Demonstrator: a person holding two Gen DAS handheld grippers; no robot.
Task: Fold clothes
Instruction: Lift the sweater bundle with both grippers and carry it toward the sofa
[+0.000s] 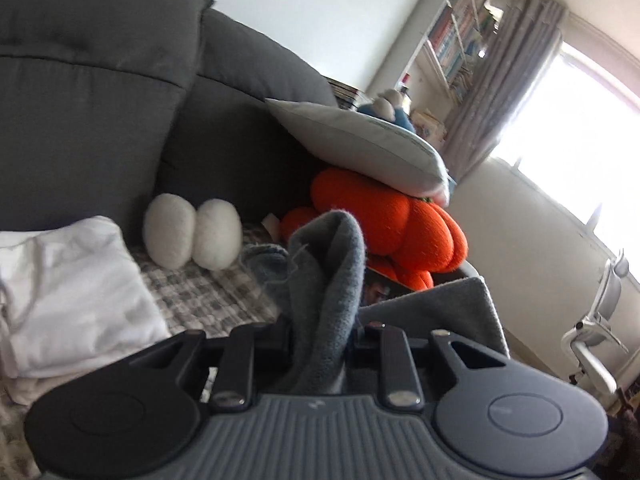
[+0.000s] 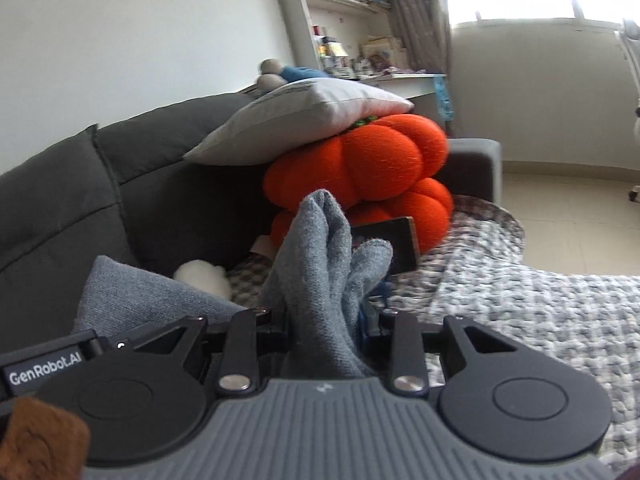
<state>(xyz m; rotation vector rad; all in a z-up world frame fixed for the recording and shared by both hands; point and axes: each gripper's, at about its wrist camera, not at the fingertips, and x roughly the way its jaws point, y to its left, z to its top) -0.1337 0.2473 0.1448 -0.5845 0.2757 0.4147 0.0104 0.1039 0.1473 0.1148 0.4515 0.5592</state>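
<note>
The left gripper (image 1: 320, 332) is clamped on a bunch of grey knitted cloth (image 1: 326, 276), which stands up in a rumpled fold at the lower centre of the left wrist view and hides the fingertips. More of the same grey cloth spreads out flat to the lower right of that fold. The right gripper (image 2: 326, 320) is likewise clamped on the grey knitted cloth (image 2: 320, 256), whose folds rise in peaks at the centre of the right wrist view; another stretch of it lies at the lower left of that frame.

Behind the cloth is a dark grey sofa (image 1: 100, 80), its seat covered with a checked blanket (image 1: 208, 296). At the left edge of the left wrist view lies a pile of white garments (image 1: 72, 292), and just right of it two white egg-shaped cushions (image 1: 192, 240) lean against the sofa back, touching each other. Right of centre, a stack of orange pumpkin plush cushions (image 1: 400, 232) sits on the seat with a pale grey pillow (image 1: 360, 144) resting tilted on top. A bookshelf (image 1: 456, 36) stands at the upper right, beside a curtain (image 1: 508, 88) and a bright window (image 1: 592, 128). In the right wrist view the checked blanket (image 2: 520, 304) fills the lower right.
</note>
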